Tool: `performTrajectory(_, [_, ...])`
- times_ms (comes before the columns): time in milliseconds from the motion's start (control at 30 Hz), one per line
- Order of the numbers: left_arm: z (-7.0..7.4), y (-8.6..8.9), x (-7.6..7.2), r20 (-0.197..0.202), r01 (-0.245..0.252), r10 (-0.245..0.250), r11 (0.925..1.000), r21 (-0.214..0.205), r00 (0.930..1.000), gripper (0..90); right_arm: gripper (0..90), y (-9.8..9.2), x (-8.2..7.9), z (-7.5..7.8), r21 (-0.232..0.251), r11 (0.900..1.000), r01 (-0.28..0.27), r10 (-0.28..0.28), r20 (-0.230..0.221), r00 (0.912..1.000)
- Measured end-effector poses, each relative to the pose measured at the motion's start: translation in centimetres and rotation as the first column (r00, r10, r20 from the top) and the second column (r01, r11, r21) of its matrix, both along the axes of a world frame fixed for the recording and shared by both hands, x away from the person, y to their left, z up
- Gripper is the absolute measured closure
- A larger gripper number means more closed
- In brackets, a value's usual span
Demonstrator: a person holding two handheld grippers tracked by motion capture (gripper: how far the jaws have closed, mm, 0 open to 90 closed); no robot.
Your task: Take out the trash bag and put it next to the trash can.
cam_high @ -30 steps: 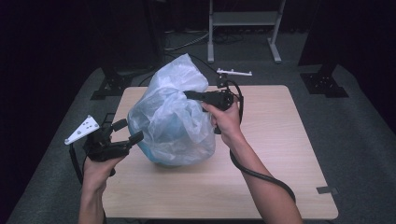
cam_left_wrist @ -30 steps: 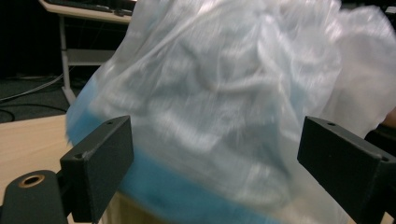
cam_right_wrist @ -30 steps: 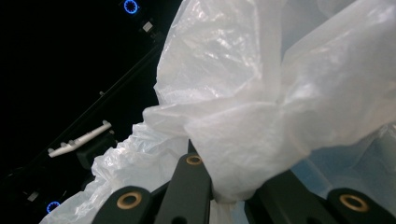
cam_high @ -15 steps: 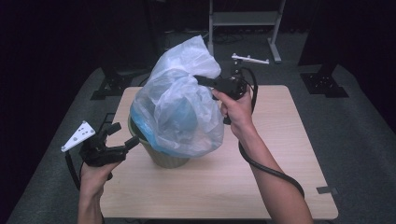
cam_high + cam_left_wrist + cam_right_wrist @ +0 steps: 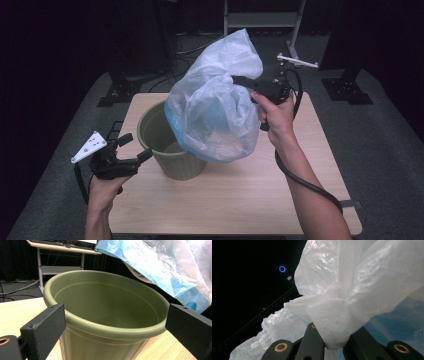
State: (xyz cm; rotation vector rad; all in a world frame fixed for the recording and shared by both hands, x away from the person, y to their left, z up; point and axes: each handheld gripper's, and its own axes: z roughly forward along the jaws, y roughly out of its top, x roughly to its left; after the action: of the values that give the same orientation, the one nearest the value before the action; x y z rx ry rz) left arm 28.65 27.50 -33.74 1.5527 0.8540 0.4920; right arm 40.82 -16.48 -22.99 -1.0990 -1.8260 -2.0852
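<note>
right hand-held gripper (image 5: pixel 239 80) clamps the bag (image 5: pixel 215 115) by its gathered neck, above the bin (image 5: pixel 175 150). left hand-held gripper (image 5: pixel 134 149), jaws just opened wide and empty, sits beside the rim. risk: unheld bin tips if the bag drags.

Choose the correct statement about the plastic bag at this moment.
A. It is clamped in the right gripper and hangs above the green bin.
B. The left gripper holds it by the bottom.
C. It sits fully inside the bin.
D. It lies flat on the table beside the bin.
A: the right gripper is shut on a bunched part of the plastic bag, which hangs over the green bin, while the left gripper stands open beside the bin.
</note>
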Motion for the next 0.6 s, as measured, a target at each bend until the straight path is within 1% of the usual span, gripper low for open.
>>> performTrajectory(67, [-0.1,0.2,0.0,-0.003,-0.009,0.01,0.9999,0.009,0.9999,1.9,89.2,-0.8,-0.2,0.1,-0.003,0.9998,0.017,-0.017,0.001,0.9999])
performTrajectory(167, [-0.3,0.4,0.1,-0.01,-0.018,0.018,0.9998,0.001,0.9998,1.9,89.1,-2.0,-0.4,0.4,-0.015,0.999,0.042,-0.042,0.01,0.9991])
performTrajectory(300, [-0.2,0.3,0.1,-0.004,-0.016,0.016,0.9999,0.001,0.9999,1.9,89.1,-3.6,-0.8,0.8,-0.024,0.997,0.074,-0.074,0.017,0.9972])
performTrajectory(400, [-0.2,0.2,0.1,-0.005,-0.015,0.015,0.9999,-0.002,0.9999,1.9,89.1,-4.8,-0.9,0.7,-0.029,0.9952,0.094,-0.093,0.014,0.9955])
performTrajectory(600, [-0.1,0.0,0.0,-0.001,-0.009,0.009,0.9999,0.01,1.0,1.9,89.1,-6.8,-1.3,0.7,-0.038,0.9907,0.131,-0.13,0.011,0.9914])
